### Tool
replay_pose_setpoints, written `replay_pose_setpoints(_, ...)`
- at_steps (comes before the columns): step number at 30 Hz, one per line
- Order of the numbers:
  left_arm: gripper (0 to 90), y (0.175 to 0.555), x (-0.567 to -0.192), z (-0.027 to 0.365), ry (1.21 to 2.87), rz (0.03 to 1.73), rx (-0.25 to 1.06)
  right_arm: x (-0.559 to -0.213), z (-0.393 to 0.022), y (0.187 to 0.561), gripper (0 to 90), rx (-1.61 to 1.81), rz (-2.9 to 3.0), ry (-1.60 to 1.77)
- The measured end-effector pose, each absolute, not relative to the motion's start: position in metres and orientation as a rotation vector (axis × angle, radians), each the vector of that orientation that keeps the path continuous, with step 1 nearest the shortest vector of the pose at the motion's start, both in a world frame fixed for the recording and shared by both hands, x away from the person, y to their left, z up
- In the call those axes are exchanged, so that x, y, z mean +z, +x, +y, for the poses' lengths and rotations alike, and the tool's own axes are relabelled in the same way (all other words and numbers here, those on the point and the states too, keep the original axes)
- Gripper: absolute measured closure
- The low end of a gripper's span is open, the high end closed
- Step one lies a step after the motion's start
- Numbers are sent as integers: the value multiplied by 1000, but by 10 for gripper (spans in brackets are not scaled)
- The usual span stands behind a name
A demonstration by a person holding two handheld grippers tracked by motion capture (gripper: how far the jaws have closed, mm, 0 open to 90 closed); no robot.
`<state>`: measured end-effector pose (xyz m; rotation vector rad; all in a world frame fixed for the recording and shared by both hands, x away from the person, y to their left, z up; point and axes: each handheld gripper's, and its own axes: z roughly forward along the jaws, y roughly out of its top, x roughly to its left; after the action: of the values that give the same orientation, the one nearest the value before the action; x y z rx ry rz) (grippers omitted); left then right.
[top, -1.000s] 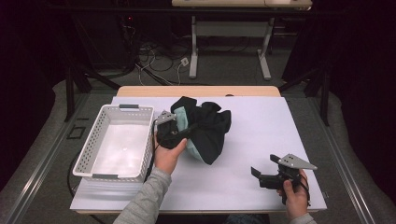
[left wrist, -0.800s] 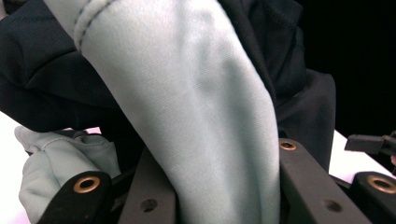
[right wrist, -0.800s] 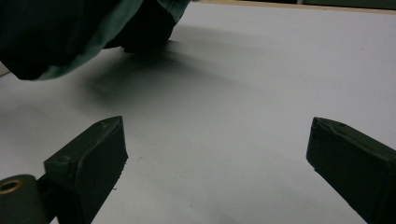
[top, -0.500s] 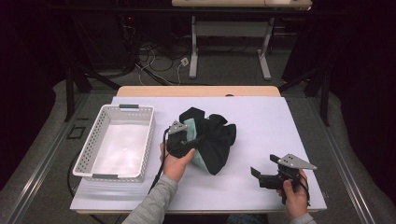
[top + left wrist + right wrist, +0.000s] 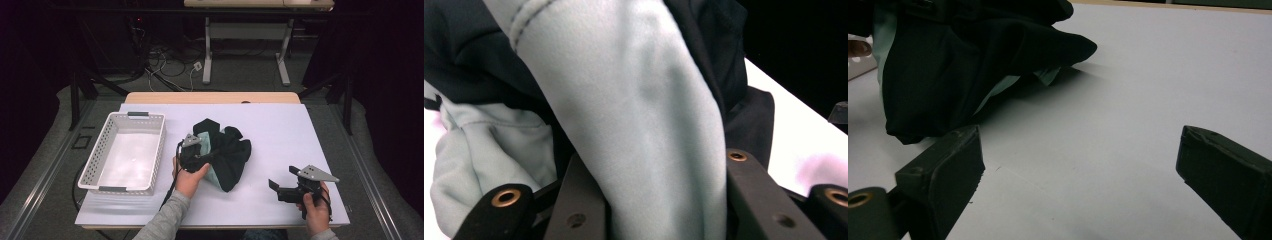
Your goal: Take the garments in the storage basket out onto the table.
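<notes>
A black garment with a pale blue-green lining [image 5: 227,152] lies bunched in the middle of the white table. My left gripper [image 5: 197,150] is at its left edge, shut on a fold of the pale lining [image 5: 634,100] that fills the gap between the jaws. Those jaws have just been opening slightly, with the cloth still between them. My right gripper [image 5: 283,178] rests near the table's front right, open, with nothing between its fingers. Its view looks across bare table [image 5: 1128,90] toward the garment [image 5: 963,60].
A white perforated basket [image 5: 159,150] stands empty at the left of the table, close to my left hand. The white sheet [image 5: 300,135] stretches wide behind and to the right of the garment. Cables and table legs are on the floor beyond.
My left hand has come down and nearer with the garment, which now sits lower and flatter on the table. The right gripper has stayed put.
</notes>
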<state>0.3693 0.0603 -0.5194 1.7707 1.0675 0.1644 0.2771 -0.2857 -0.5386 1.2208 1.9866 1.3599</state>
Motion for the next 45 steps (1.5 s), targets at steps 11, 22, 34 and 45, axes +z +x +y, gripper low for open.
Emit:
replay_pose_setpoints(11,516,363,-522,63,1797,1048,173,-539,-286,277,47,1354,1985,1218)
replay_pose_setpoints(22,341,361,-525,65,1877,975,296,-539,-285,278,47,1355,1981,1221)
replay_pose_setpoints(34,235,358,-512,75,1874,1002,281,-538,-287,277,47,1351,1980,1217)
replay_pose_setpoints(45,155,344,-486,95,1833,950,261,-538,-287,277,47,1346,1981,1222)
